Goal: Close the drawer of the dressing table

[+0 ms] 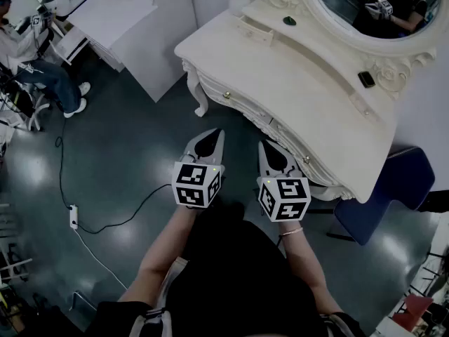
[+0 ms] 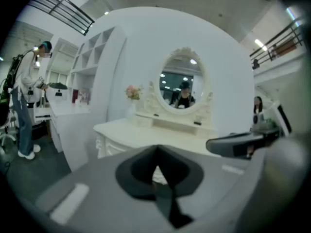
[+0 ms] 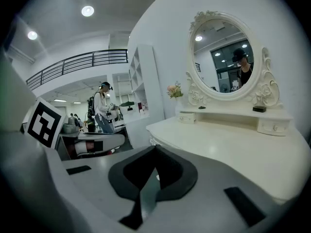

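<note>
Head view puts the drawer [image 1: 232, 99] in the dressing table's [image 1: 295, 76] carved front, level with that front as far as I can tell. Just short of it I hold the left tongs [image 1: 218, 134] and right tongs [image 1: 264, 145], both pressed together, empty.

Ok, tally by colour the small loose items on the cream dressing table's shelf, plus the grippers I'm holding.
Small dark green item: 1
Small black item: 1
Grey two-jaw grippers: 2, left gripper and right gripper
Total: 4
</note>
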A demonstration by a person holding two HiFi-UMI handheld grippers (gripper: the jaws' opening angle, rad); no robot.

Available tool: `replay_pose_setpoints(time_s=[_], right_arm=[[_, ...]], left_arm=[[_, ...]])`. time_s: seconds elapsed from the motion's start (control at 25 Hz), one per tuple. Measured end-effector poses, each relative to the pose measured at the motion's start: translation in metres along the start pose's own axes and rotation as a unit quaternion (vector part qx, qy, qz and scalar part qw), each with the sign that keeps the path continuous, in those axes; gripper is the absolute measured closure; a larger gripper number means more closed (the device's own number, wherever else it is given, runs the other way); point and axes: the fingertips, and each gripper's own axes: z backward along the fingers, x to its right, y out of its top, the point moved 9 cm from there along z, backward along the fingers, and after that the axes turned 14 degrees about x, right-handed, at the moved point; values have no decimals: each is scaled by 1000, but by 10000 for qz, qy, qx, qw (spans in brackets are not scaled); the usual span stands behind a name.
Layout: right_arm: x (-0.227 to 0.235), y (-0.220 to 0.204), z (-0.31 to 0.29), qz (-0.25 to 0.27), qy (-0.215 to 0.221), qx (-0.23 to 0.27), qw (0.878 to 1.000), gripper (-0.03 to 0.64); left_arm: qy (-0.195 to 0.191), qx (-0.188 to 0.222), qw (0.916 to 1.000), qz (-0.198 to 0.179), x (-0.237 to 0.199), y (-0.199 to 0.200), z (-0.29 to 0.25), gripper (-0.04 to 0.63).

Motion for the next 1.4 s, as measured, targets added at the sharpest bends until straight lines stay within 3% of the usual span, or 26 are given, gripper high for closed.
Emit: replay_pose_setpoints(time_s=[0.6,1.0,1.4], right_arm=[[19,5,15,-54,45,231,9997,614],[41,15,30,-138,-153,460,9987,614],[42,17,7,-204,-219,422,9987,614]], left_arm=[[109,181,9998,-47,10,2,6,588],[245,367,9990,-114,4,11,9,588],[216,364,9991,-101,-10,15,-14,581]])
